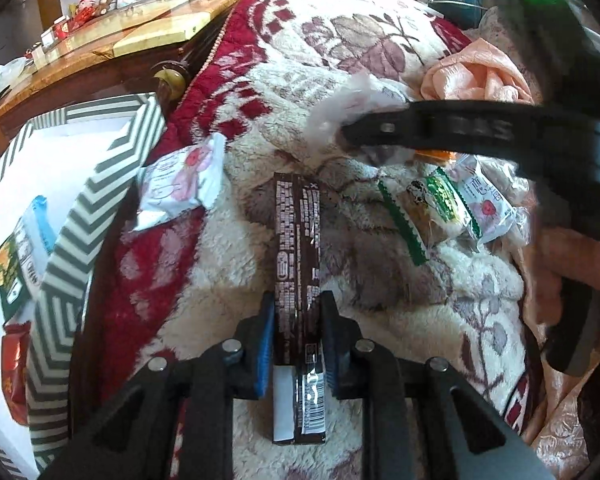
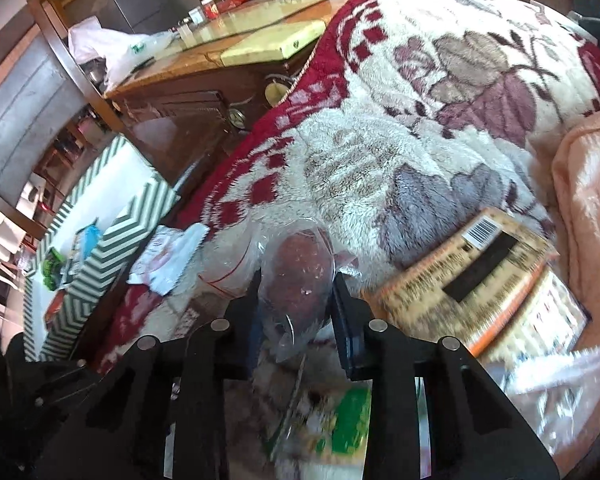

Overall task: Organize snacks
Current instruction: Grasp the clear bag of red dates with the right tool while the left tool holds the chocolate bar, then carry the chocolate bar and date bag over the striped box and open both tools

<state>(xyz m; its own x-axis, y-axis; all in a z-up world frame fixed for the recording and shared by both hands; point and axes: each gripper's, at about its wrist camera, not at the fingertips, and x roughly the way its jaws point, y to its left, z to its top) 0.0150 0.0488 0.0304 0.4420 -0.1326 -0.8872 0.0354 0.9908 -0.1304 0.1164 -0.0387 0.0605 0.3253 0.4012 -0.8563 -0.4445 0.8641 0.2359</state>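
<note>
My left gripper [image 1: 298, 308] is shut on a long dark brown snack bar [image 1: 298, 240] that points away over the fleece blanket [image 1: 340, 60]. My right gripper [image 2: 294, 284] is shut on a clear-wrapped brown round snack [image 2: 298, 276]. The right gripper also shows in the left wrist view [image 1: 440, 130] as a black arm at the right, with the clear wrapper at its tip. A striped green-and-white box [image 1: 80, 208] with several snacks inside stands at the left; it also shows in the right wrist view [image 2: 100, 256]. A white-pink packet [image 1: 180, 186] lies beside the box.
Green-edged and pink-white packets [image 1: 448, 204] lie on the blanket at the right. An orange-beige barcode packet [image 2: 484, 272] lies right of my right gripper. A wooden table [image 2: 228, 52] with clutter stands behind the box. A peach cloth [image 1: 476, 76] lies at the right.
</note>
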